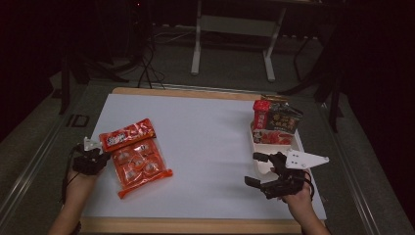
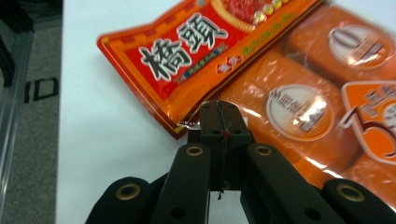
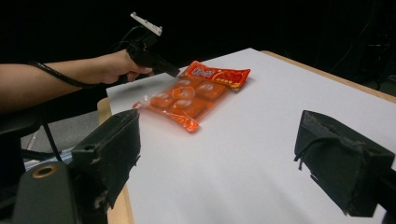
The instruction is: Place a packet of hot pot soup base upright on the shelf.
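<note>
The red packet (image 2: 196,56) lies at the left of the white sheet (image 1: 205,147), its lower edge overlapping the orange multipack (image 2: 299,107); large black characters 橋頭 are printed on it, with smaller yellow characters beside them that are too blurred to read; the multipack under it is a clear orange wrapper holding several small orange sachets, each with a round white label whose print cannot be made out, and 1 bigger white numeral at the frame's right edge looks like a 5.

The left gripper (image 2: 219,122) has its 2 jaws pressed together, tips at the packet's lower corner; a thin sliver of foil shows at the tip, but whether the corner is truly pinched cannot be told; in the high view the left hand (image 1: 80,183) comes in from the bottom left with the forearm low over the table edge, gripper (image 1: 98,155) pointing toward the packets.

The right gripper (image 1: 255,169) is held level near the right front of the sheet, jaws wide apart with nothing between them; the right hand (image 1: 298,198) grips it from below.

Just beyond it stands a white tray (image 1: 264,143) carrying upright snack packets, 1 red (image 1: 261,115) and 1 dark (image 1: 285,120); their print is too small to read.
</note>
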Available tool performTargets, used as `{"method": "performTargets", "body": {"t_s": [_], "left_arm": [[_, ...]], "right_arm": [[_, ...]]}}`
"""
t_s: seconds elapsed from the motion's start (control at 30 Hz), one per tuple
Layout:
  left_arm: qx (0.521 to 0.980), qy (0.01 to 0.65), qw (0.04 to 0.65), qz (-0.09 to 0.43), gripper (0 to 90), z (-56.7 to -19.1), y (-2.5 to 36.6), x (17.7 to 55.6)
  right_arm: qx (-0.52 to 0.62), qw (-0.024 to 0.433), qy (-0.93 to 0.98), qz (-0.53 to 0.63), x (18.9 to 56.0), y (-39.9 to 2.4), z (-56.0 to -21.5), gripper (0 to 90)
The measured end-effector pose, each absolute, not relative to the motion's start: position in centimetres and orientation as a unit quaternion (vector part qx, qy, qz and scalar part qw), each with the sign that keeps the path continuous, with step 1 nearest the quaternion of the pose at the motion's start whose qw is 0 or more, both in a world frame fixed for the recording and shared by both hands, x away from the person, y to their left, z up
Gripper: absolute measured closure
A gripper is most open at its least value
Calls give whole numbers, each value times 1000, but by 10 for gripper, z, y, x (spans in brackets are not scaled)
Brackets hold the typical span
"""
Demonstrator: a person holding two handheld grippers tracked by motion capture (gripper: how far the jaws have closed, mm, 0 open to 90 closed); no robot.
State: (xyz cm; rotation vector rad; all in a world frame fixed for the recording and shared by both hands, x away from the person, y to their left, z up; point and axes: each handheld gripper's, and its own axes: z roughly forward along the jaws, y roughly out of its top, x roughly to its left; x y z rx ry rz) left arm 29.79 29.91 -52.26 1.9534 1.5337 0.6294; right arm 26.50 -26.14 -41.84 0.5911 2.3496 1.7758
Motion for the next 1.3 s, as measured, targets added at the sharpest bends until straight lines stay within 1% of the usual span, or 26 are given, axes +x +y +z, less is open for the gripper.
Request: {"method": "performTargets", "body": {"t_s": [0.1,0.33,0.63,0.97,1.0,1.03,1.17,1.3], "left_arm": [[731,574,287,231,900,-530,299,302],[732,578,289,218,900,-529,291,308],[749,556,299,200,900,-528,275,312],[780,513,311,179,900,-527,229,324],[780,513,311,179,900,-527,229,324],[788,501,314,174,900,-526,216,325],[794,491,315,169,900,-526,203,326],[809,466,323,159,900,-526,181,322]], "right_arm": [[196,68,781,589,266,-261,-418,142],[195,68,782,589,265,-260,-419,143],[195,68,781,589,265,-260,-418,143],[196,68,780,590,266,-262,-418,143],[196,69,780,590,266,-262,-418,143],[196,67,780,590,266,-263,-418,143],[197,69,779,591,266,-264,-418,144],[197,70,780,590,266,-264,-418,144]]}}
